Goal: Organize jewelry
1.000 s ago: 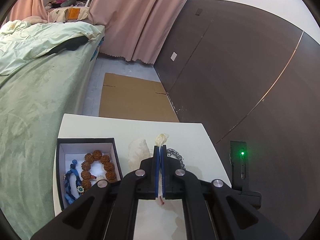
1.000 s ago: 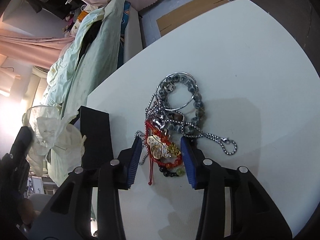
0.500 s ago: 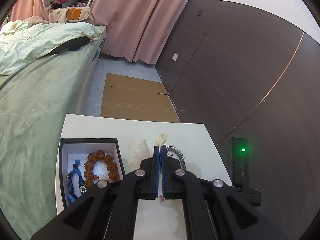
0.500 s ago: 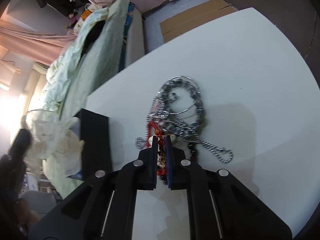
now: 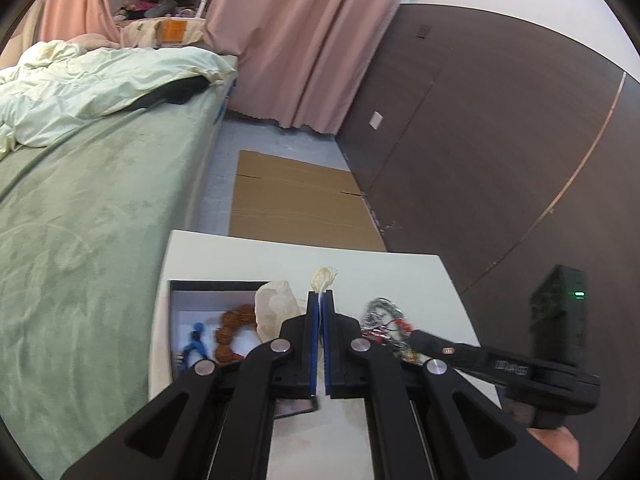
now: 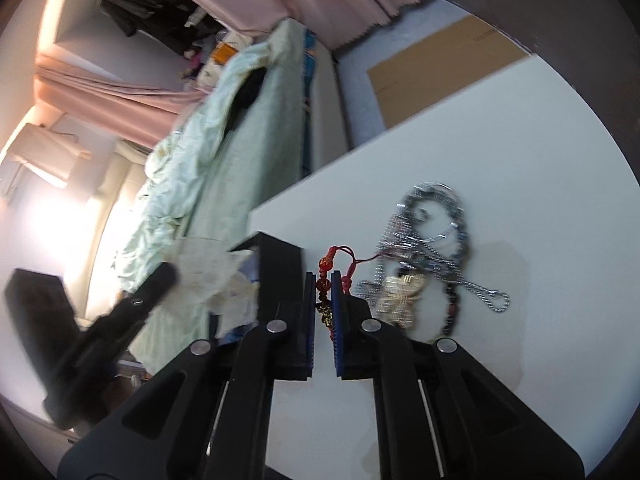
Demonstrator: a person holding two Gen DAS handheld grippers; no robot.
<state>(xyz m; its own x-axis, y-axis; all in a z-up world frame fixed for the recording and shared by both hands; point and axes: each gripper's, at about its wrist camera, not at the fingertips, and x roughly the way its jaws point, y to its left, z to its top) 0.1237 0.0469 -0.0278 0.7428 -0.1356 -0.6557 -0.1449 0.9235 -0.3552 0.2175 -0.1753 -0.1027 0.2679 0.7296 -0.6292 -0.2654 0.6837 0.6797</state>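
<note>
My left gripper (image 5: 320, 300) is shut on a crumpled cream plastic bag (image 5: 280, 304), holding it over the right edge of the black jewelry box (image 5: 216, 285). The box holds a brown bead bracelet (image 5: 232, 330) and a blue cord piece (image 5: 195, 342). My right gripper (image 6: 324, 280) is shut on a red beaded bracelet (image 6: 325, 280) with a red cord, lifted beside the box (image 6: 280, 268). A gold charm (image 6: 400, 294) hangs from the bracelet. The silver chain pile (image 6: 432, 236) lies on the white table (image 6: 540, 160); it also shows in the left wrist view (image 5: 380, 312).
A green bed (image 5: 88, 208) runs along the table's left side. Flat cardboard (image 5: 296, 200) lies on the floor beyond the table. A dark wall panel (image 5: 500, 140) stands to the right. The right gripper's body (image 5: 500, 368) reaches in from the right.
My right gripper closed on the red bracelet and pulled it up and left out of the chain pile, toward the box. My left gripper stayed shut on the bag and shifted slightly.
</note>
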